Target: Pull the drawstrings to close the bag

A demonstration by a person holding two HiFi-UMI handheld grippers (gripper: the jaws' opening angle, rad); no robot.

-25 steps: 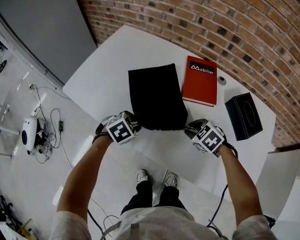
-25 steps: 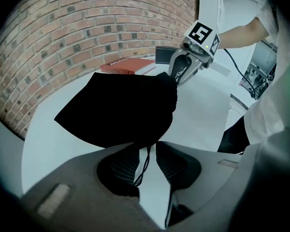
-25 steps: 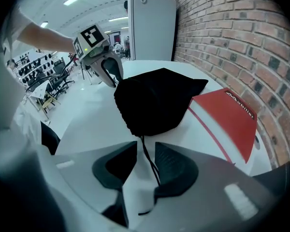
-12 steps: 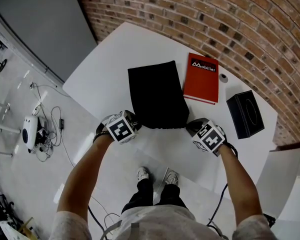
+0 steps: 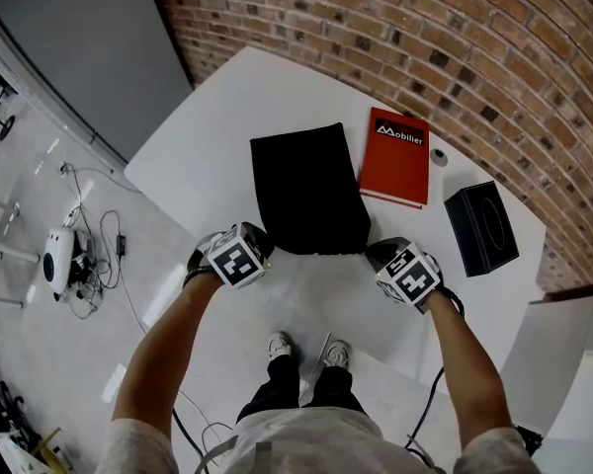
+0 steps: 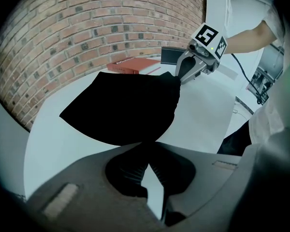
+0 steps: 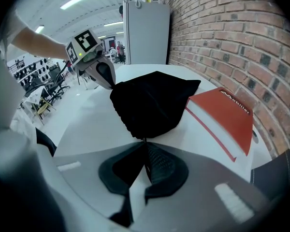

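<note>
A black drawstring bag [image 5: 311, 188] lies flat on the white table [image 5: 208, 156], its mouth toward me. My left gripper [image 5: 265, 245] is at the bag's near left corner. In the left gripper view its jaws [image 6: 146, 148] are pressed together on the black drawstring where it leaves the bag [image 6: 125, 105]. My right gripper [image 5: 376, 255] is at the near right corner. Its jaws [image 7: 145, 142] are shut on a thin black drawstring coming from the bag [image 7: 152, 103]. Each gripper also shows in the other's view, the right gripper [image 6: 180, 79] and the left gripper [image 7: 113, 85] both at the bag's edge.
A red book [image 5: 396, 158] lies just right of the bag, with a small round object [image 5: 439, 157] beside it and a black box [image 5: 482, 227] further right. A brick wall [image 5: 455, 47] runs behind the table. The near table edge is under my hands; cables and a white device [image 5: 57, 263] are on the floor at left.
Both grippers have drawn in slightly at the bag's near corners. The bag has shifted only a little on the table.
</note>
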